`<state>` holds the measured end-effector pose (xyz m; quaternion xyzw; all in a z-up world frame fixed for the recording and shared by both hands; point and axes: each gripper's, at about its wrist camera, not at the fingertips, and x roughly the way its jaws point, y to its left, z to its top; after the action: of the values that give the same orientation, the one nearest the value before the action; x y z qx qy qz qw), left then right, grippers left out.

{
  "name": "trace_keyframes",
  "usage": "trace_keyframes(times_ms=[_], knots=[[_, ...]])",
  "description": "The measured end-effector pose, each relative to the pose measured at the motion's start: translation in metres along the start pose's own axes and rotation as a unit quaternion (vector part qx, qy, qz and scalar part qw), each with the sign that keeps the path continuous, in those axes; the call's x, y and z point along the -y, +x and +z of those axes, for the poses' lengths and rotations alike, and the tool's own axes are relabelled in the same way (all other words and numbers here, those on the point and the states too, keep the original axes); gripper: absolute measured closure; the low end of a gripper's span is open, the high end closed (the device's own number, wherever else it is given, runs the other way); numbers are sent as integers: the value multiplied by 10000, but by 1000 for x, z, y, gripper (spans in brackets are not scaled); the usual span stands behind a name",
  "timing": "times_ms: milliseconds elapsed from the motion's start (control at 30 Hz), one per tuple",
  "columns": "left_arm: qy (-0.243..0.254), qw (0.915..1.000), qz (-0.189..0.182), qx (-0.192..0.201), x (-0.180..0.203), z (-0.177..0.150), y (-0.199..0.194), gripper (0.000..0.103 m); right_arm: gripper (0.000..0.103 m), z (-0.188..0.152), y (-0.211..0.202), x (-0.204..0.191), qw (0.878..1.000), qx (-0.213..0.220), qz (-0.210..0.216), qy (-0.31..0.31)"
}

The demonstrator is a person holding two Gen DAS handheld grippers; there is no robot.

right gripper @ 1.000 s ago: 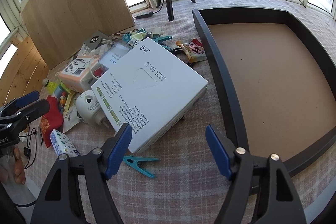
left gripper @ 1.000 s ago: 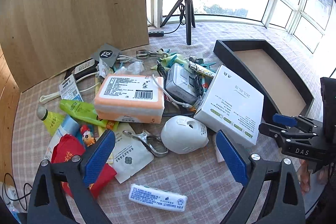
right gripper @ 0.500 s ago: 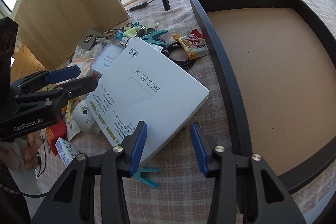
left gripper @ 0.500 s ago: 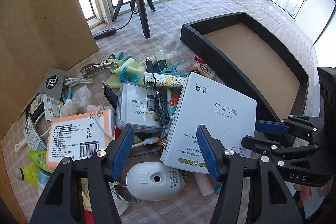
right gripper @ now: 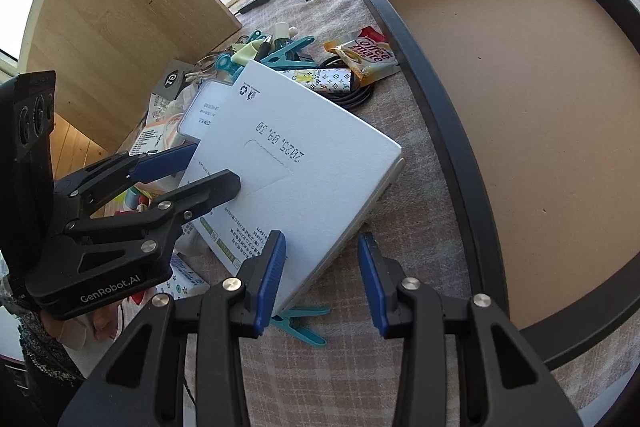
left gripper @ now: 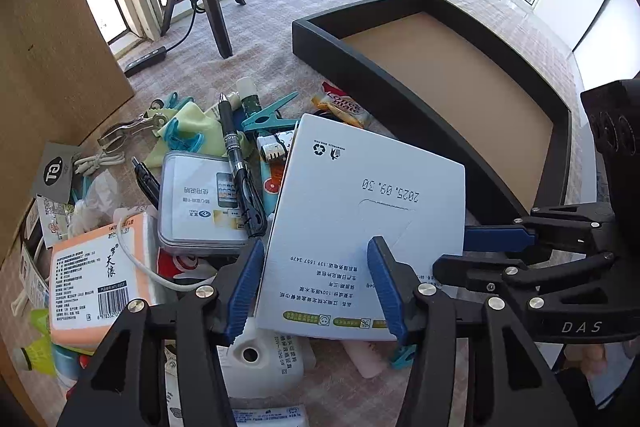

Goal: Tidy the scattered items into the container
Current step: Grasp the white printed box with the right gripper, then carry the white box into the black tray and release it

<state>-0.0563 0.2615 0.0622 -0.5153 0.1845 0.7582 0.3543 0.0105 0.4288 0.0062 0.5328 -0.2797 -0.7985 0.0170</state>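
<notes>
I have both grippers at the big white box (left gripper: 362, 211), which lies tilted on top of the clutter in the middle of the tabletop, just beside the near wall of the black tray (left gripper: 404, 99). My left gripper (left gripper: 316, 285) is part-open, its blue pads straddling the box's near left corner; whether they touch the card I cannot tell. My right gripper (right gripper: 322, 277) is also part-open, one pad (right gripper: 272, 275) against the box's near right corner and the other clear of it.

To do this well I would close both on opposite edges together, gently (thin card dents easily), then lift level so nothing beneath, like the black pen (left gripper: 236, 151) or the teal clip (right gripper: 298, 321), gets dragged along. Then over the tray wall and set it flat inside.
</notes>
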Motion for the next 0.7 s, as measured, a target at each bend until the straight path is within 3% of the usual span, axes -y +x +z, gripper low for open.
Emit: trace_keyframes(times_ms=[333, 700], knots=[[-472, 9983, -338, 38, -11, -6, -8, 53, 66, 14, 2, 0, 9998, 60, 69, 187], [-862, 9934, -404, 634, -1, 2, -60, 53, 66, 30, -38, -7, 9989, 341, 212, -221]])
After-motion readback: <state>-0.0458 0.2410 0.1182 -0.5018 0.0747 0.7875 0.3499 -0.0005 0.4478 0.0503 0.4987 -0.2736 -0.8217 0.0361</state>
